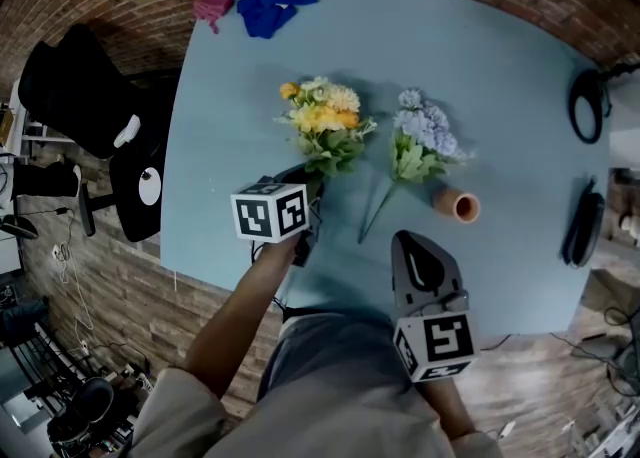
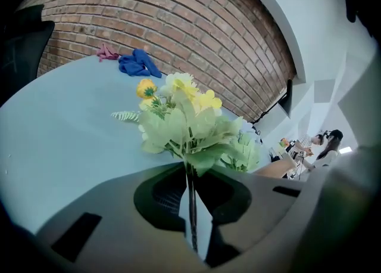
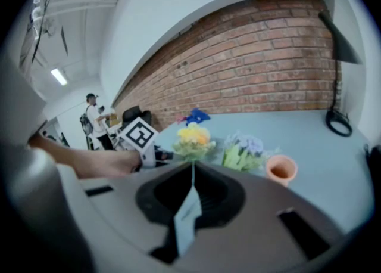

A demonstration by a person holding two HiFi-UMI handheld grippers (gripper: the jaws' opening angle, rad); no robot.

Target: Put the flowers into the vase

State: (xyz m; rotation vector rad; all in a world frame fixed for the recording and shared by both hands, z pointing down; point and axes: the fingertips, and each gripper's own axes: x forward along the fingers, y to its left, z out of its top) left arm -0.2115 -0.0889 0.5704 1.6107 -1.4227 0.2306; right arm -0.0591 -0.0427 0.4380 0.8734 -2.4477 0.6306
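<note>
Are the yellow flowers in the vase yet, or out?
Out: the yellow flowers have their stem pinched in the left gripper, apart from the vase, which stands empty beside the purple flowers.

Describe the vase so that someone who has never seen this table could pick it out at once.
On the light blue table, find the lilac bouquet, lying right of the yellow bouquet. Just right of its leaves, nearer the person, sits the vase: a small terracotta-orange pot with a round open mouth, the only hollow, earthy-coloured thing beside the flowers.
</note>
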